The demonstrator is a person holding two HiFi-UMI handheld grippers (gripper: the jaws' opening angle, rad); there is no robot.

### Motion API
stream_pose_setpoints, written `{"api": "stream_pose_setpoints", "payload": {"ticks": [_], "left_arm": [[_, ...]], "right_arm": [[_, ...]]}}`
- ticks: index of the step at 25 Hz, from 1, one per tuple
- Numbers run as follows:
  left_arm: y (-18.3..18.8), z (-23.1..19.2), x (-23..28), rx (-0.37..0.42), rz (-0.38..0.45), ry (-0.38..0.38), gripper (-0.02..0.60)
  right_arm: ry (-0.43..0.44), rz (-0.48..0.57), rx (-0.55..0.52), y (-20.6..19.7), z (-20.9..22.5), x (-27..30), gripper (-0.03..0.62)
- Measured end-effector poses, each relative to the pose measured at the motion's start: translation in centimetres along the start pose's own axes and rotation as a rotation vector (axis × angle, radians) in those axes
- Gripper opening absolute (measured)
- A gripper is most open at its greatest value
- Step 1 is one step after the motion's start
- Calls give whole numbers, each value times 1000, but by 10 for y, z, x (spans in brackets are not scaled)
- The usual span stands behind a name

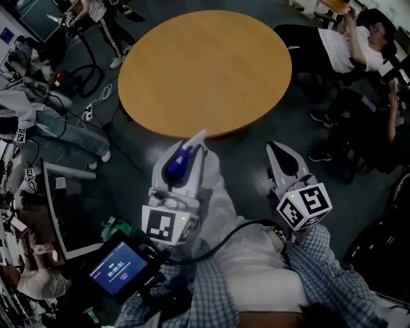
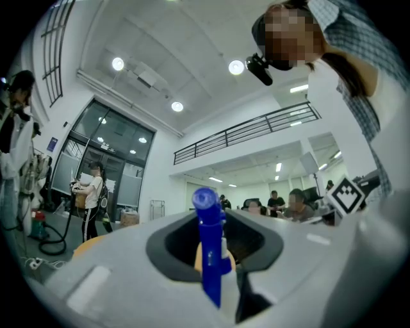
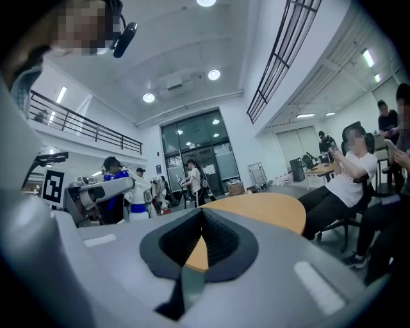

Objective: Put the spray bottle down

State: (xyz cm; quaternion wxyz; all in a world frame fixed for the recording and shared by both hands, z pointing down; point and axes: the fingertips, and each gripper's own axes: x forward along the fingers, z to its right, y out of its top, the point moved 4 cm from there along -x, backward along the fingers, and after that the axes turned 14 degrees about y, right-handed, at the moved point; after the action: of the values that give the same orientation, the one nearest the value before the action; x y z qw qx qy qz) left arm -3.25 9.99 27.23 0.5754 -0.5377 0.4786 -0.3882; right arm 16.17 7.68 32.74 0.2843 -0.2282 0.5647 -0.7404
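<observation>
My left gripper (image 1: pixel 197 138) is shut on a spray bottle (image 1: pixel 177 165) with a blue head, holding it in the air just short of the near edge of a round wooden table (image 1: pixel 205 70). In the left gripper view the blue spray head (image 2: pixel 208 256) stands upright between the jaws of the left gripper (image 2: pixel 214 221), with the table's edge (image 2: pixel 86 243) low on the left. To the right, my right gripper (image 1: pixel 277 147) is also short of the table, its jaws together with nothing in them. The right gripper view has the right gripper (image 3: pixel 202 214) pointing at the tabletop (image 3: pixel 262 208).
People sit on chairs (image 1: pixel 359 45) right of the table, with legs stretched toward it. Cables and a hose (image 1: pixel 90 83) lie on the floor at left, where another person (image 1: pixel 96 13) stands. A device with a lit screen (image 1: pixel 118 272) hangs at lower left.
</observation>
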Motion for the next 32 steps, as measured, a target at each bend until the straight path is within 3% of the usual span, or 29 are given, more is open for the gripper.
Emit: {"api": "stream_pose_setpoints", "payload": {"ticks": [5,15,22,32], "left_arm": [[-7,-26,51,-9,14,-22,107],[-31,-84,145,2,-45,-93,107],[-49,-108,220,2,-78,-93,107],[-92,-135,280,-51,-110,-44,107]], "right_arm": [[-10,4,-3,11,28,51,6],[-22,-15,9,14,67,153,6],[-56,-54,17,18,111,193,6],[-40,-135,44,12,148,230,6]]}}
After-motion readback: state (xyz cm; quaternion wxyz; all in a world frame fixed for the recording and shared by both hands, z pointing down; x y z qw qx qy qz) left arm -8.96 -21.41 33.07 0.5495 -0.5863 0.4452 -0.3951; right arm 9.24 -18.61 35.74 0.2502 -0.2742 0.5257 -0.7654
